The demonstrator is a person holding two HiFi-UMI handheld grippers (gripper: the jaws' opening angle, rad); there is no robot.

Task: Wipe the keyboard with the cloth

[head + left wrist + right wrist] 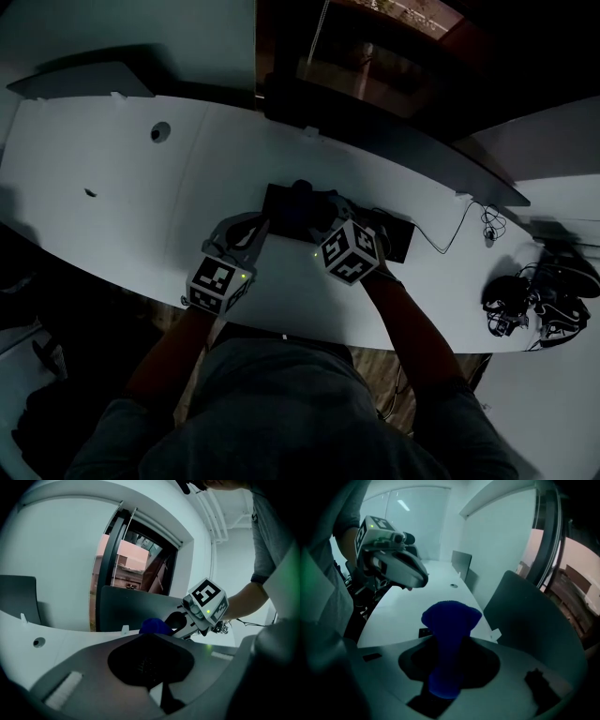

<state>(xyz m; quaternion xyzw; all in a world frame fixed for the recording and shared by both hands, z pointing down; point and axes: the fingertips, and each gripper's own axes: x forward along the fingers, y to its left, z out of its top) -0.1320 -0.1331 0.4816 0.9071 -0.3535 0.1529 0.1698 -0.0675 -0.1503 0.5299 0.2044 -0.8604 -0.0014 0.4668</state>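
The black keyboard [394, 236] lies on the white table [122, 187], in front of me in the dim head view. My right gripper [323, 214] is over the keyboard's middle, shut on a dark blue cloth [450, 620] that bulges out past its jaws. From the left gripper view, that cloth [154, 626] shows just beyond my own jaws, with the right gripper [187, 623] behind it. My left gripper [253, 232] rests at the keyboard's left end with its jaws together; I cannot see anything between them. The right gripper view shows the left gripper [405, 573] hovering over the table.
A tangle of black cables and gear [534, 305] lies at the table's right end, and a thin cable [459, 225] runs from the keyboard toward it. A dark partition panel [394, 131] stands along the far edge. A round cable hole [160, 132] sits far left.
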